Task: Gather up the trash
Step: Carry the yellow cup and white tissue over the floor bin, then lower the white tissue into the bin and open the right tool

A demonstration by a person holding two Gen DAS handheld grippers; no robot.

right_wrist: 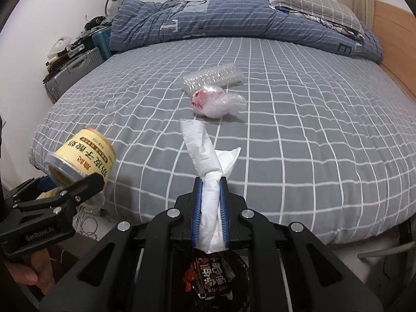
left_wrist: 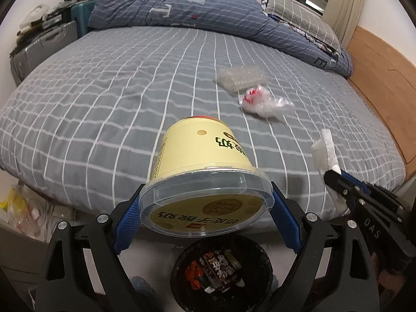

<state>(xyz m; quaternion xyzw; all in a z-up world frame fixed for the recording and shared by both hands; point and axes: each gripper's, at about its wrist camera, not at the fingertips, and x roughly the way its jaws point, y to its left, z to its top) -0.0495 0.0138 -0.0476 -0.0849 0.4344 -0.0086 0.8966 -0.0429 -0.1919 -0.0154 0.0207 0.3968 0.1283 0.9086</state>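
A yellow yoghurt tub (left_wrist: 205,166) with a clear lid is gripped across its lidded end by the blue-padded fingers (left_wrist: 127,223) of the left gripper (left_wrist: 206,208), whose jaws are spread wide and pressed against the tub's sides; the tub is held tilted, its base pointing toward the bed (left_wrist: 104,98) and its lid toward the camera. A twisted white tissue (right_wrist: 208,171) is pinched between the jaws of the right gripper (right_wrist: 210,189), which are brought almost together on it, with the paper sticking out beyond the fingertips and also hanging out below the pads. Both loads are held over the near edge of the bed, above a black bin (left_wrist: 223,273) that stands on the floor just beside that edge; a dark printed wrapper (right_wrist: 215,278) and something orange-red are seen lying inside it. Still on the bed, well beyond the near edge, a crumpled clear plastic bag (right_wrist: 215,101) with red print is seen, and touching it on the far side lies a piece of bubble wrap (right_wrist: 213,76). A blue quilt (right_wrist: 197,23) is bunched at the far side of the bed, and a grey checked pillow (left_wrist: 299,13) rests near the wooden headboard (left_wrist: 384,78). A grey suitcase (right_wrist: 72,72) stands against the bed's left side.
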